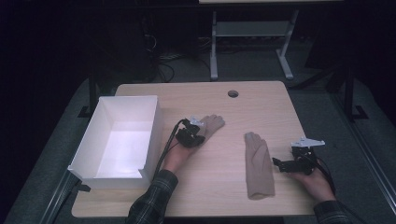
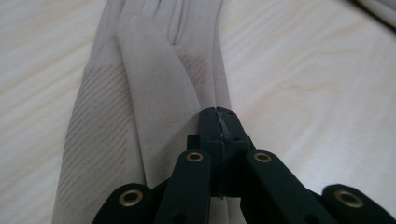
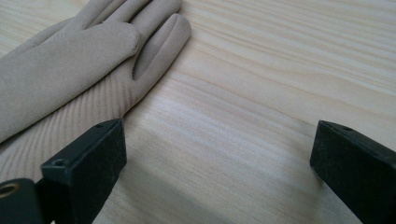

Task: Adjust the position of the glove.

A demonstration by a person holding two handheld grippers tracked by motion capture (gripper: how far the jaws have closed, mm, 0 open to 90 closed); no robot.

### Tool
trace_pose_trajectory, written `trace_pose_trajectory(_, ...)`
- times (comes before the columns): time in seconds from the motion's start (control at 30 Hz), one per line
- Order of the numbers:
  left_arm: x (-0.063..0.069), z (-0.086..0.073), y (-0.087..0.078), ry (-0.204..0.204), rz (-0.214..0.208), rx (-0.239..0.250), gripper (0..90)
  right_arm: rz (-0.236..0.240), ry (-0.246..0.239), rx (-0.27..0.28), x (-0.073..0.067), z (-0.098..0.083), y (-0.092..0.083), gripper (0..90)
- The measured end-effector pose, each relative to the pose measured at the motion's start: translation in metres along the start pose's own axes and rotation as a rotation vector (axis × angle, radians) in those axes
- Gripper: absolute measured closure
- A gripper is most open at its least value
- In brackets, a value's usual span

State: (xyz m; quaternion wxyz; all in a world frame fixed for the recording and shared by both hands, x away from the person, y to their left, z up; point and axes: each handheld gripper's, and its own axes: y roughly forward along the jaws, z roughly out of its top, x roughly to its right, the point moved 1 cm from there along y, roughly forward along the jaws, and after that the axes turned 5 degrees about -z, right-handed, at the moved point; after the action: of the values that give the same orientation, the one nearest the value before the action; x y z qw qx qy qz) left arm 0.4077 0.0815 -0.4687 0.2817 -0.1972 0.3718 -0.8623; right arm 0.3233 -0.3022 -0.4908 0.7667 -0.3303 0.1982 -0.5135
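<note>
Two beige gloves lie flat on the wooden table [image 1: 219, 186]. The left glove [image 1: 213, 124] [image 2: 149, 93] points its fingers up and to the right. My left gripper [image 1: 198, 132] [image 2: 218, 116] sits at its cuff end, jaws pressed together on the edge seam of the fabric. The right glove [image 1: 259, 163] [image 3: 70, 60] lies lengthwise, fingers away from the person. Just right of that glove's cuff half, my right gripper [image 1: 281, 164] [image 3: 219, 158] stands open with bare table between its jaws.
A white open box [image 1: 155, 122] stands at the table's left side, close to the left forearm. A round cable hole [image 1: 233, 94] is near the far edge. Beyond the table stand desk legs and cables on a dark floor.
</note>
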Motion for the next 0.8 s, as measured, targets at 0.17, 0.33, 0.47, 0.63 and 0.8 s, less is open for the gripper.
trace_pose_trajectory(0.17,0.015,-0.005,0.001,0.007,-0.039,0.025,89.7,-0.001,0.000,0.002,0.000,0.000,0.000,3.3)
trace_pose_trajectory(0.33,0.029,-0.008,0.001,0.022,-0.078,0.022,89.7,0.000,-0.001,0.001,0.000,0.000,0.000,3.3)
trace_pose_trajectory(0.47,0.041,-0.010,0.002,0.029,-0.116,0.019,89.7,-0.001,0.000,0.003,0.000,0.000,0.000,3.3)
trace_pose_trajectory(0.63,0.053,-0.012,0.003,0.049,-0.152,0.007,89.7,0.000,0.000,0.001,0.000,0.000,0.000,3.3)
trace_pose_trajectory(0.8,0.066,-0.013,0.004,0.074,-0.180,-0.002,89.7,0.000,0.000,0.000,0.000,0.000,0.000,3.3)
